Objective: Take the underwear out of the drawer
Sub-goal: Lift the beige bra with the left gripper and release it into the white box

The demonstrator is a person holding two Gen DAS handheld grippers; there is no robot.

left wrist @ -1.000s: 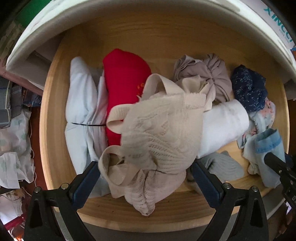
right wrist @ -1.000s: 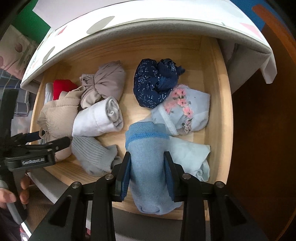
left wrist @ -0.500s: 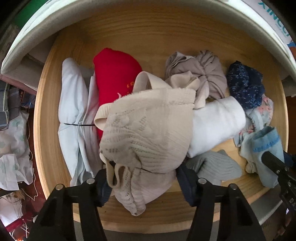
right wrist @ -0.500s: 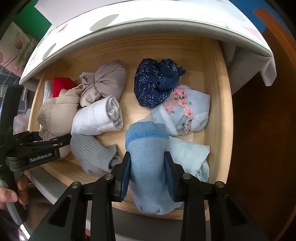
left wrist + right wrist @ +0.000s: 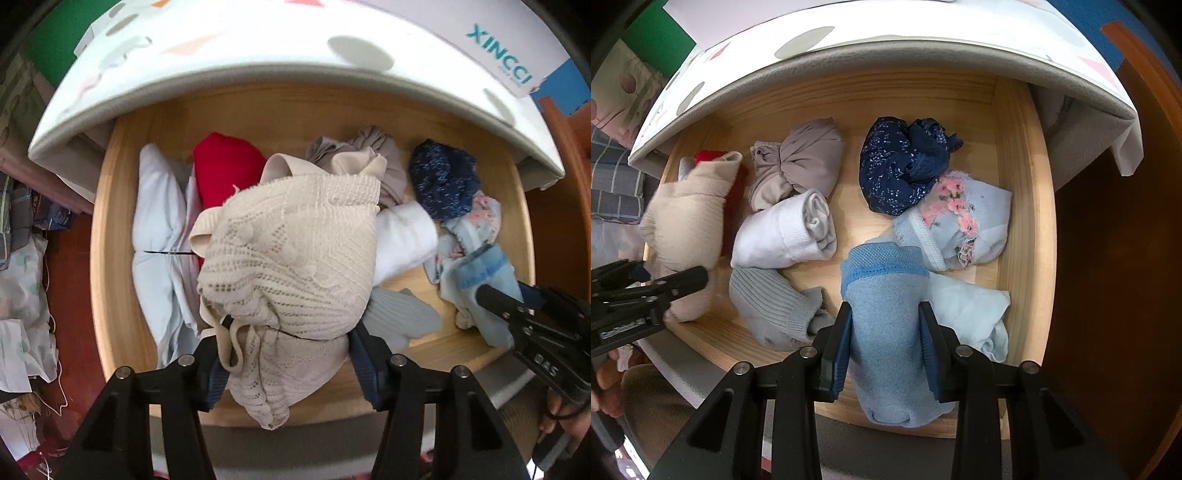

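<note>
- Left gripper (image 5: 286, 356): fingers clamped on the cream knit underwear (image 5: 291, 254), having just closed in on it; the bundle hangs over the left side of the drawer (image 5: 110, 236).
- Right gripper (image 5: 884, 349): fingers narrow, pinching the blue sock (image 5: 886, 332) at the near right.
- Near the far wall lie the red piece (image 5: 225, 166), taupe roll (image 5: 801, 158) and navy bundle (image 5: 905, 162).
</note>
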